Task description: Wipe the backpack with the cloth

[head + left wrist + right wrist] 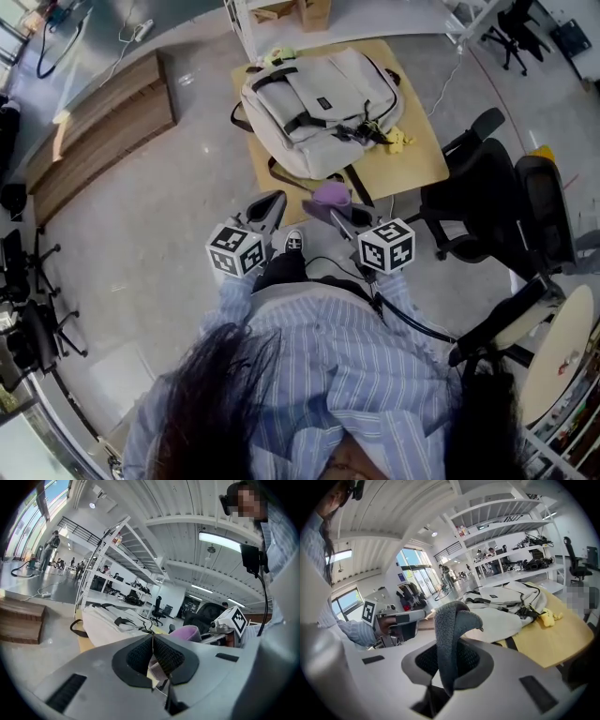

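Right tool (339,216) pinches the cloth (330,195) (left tool (270,204) closed, empty); backpack (323,103) lies flat, lengthwise left-to-right, on table (412,164).

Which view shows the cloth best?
Right gripper view: the cloth fills the centre, clamped in the jaws. Head view shows only a small purple patch at the right gripper, short of the backpack. Left gripper view catches a purple edge.

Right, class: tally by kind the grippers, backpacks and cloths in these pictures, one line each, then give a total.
grippers: 2, the left gripper and the right gripper
backpack: 1
purple cloth: 1
total: 4
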The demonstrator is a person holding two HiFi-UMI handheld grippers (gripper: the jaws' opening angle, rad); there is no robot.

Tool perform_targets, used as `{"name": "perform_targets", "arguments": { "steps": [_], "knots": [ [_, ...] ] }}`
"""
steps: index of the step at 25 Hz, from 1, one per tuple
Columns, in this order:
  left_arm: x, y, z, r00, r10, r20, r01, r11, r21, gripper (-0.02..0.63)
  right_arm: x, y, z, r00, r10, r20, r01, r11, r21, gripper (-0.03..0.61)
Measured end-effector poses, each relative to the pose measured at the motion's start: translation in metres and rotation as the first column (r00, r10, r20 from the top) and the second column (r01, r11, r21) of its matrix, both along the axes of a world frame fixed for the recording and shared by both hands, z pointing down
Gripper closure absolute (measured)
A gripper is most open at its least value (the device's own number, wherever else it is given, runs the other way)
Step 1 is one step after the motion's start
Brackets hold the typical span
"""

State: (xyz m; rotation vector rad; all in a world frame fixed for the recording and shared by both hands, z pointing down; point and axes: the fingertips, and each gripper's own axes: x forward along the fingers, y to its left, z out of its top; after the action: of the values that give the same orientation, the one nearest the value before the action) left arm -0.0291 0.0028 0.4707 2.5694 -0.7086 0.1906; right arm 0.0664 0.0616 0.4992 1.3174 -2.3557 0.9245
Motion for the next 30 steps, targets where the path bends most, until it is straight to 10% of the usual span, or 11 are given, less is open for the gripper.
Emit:
{"name": "perform_targets", "arguments": {
  "steps": [16,30],
  "knots": [
    [-0.031,-0.078,0.016,0.999,0.021,-0.048,-0.024,0.997,-0.069,0.607,-0.061,-0.092,0.004,0.977,-0.176,-0.118,0.171,0.984,-0.051,0.537],
    [-0.025,-0.104,0.016,0.987,-0.144,-0.066,0.138,0.986,-0.092,0.607,0.008,-0.129,0.029,0.936,-0.263,-0.235,0.245,0.964,-0.104,0.537]
  ]
}}
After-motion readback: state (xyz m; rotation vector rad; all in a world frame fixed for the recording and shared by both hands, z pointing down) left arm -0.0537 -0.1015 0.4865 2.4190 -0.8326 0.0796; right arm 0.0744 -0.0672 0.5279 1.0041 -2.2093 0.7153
